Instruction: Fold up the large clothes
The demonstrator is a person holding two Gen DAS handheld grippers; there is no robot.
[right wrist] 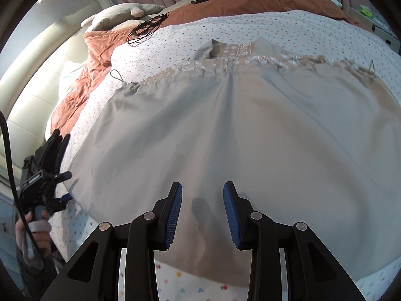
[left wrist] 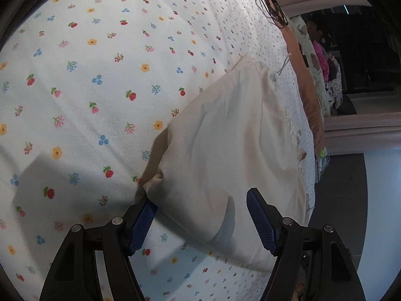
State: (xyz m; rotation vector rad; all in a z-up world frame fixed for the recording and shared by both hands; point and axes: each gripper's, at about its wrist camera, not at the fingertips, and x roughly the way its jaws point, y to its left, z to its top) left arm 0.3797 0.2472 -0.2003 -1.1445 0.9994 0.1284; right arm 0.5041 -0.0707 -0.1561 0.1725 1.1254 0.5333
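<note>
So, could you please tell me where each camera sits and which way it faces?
Left wrist: on the left gripper, angled down at the cream garment's corner on the floral bedsheet; own blue-padded fingers show.
Right wrist: on the right gripper, facing the garment's patterned waistband; own fingers, plus the left gripper in a hand.
Shared: garment, bedsheet, left gripper.

Bare floral sheet (left wrist: 87, 87) left of garment (left wrist: 225, 138) (cord (left wrist: 270, 5) beyond).

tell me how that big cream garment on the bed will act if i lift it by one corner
The cream garment looks thin and floppy: it lies flat with soft creases, so a lifted corner would probably drape and drag the rest. It seems light for its spread. On the floral bedsheet it may slide and bunch rather than hold shape.
</note>
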